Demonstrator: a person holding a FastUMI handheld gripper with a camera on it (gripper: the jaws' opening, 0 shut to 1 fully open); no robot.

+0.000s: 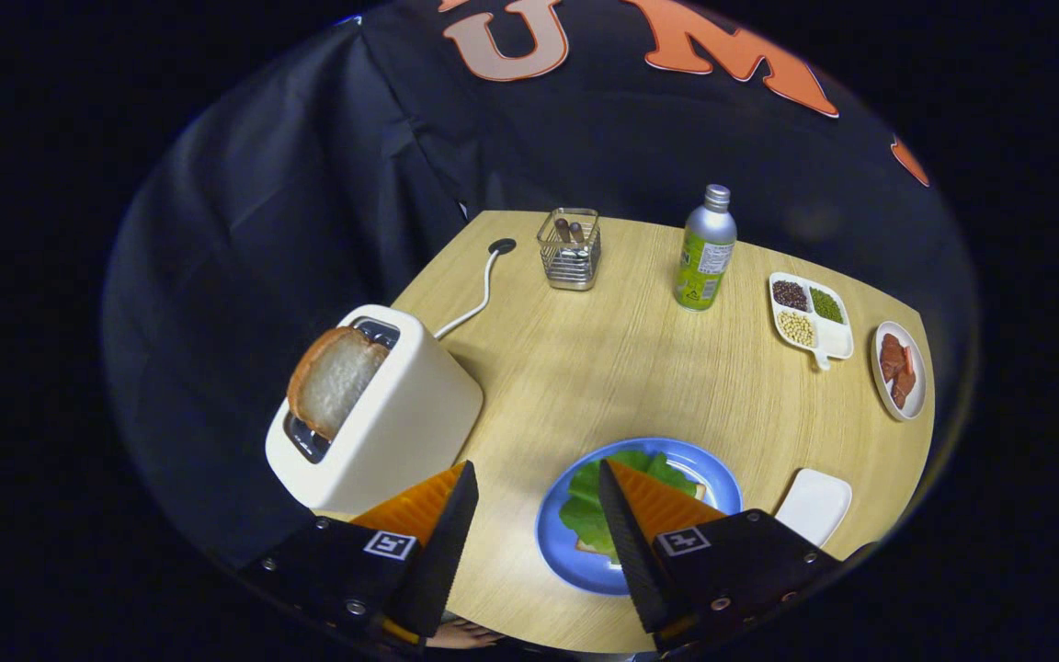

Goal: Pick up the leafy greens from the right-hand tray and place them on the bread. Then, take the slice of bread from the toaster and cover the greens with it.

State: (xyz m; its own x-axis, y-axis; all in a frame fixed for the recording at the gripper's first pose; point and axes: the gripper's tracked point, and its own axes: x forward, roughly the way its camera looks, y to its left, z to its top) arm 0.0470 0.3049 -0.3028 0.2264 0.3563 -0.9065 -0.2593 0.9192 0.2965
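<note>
My gripper [534, 473] is open, held above the table with nothing between its fingers. Under the right finger [644, 515] lies a blue plate [566, 561] with leafy greens [589, 515] spread over a slice of bread whose edge peeks out at the plate's near side. To the left, just beyond the left finger, stands a cream toaster [382, 428] with a slice of bread [335, 379] sticking up out of its slot. A small white tray [814, 504] sits to the right of the plate and looks bare.
On the round wooden table [621, 368] stand a wire holder [570, 250] and a metal bottle [706, 250] at the back. A divided dish of beans [810, 314] and a plate of red slices [899, 368] lie at the right. The toaster's cord [479, 299] runs back to a table hole.
</note>
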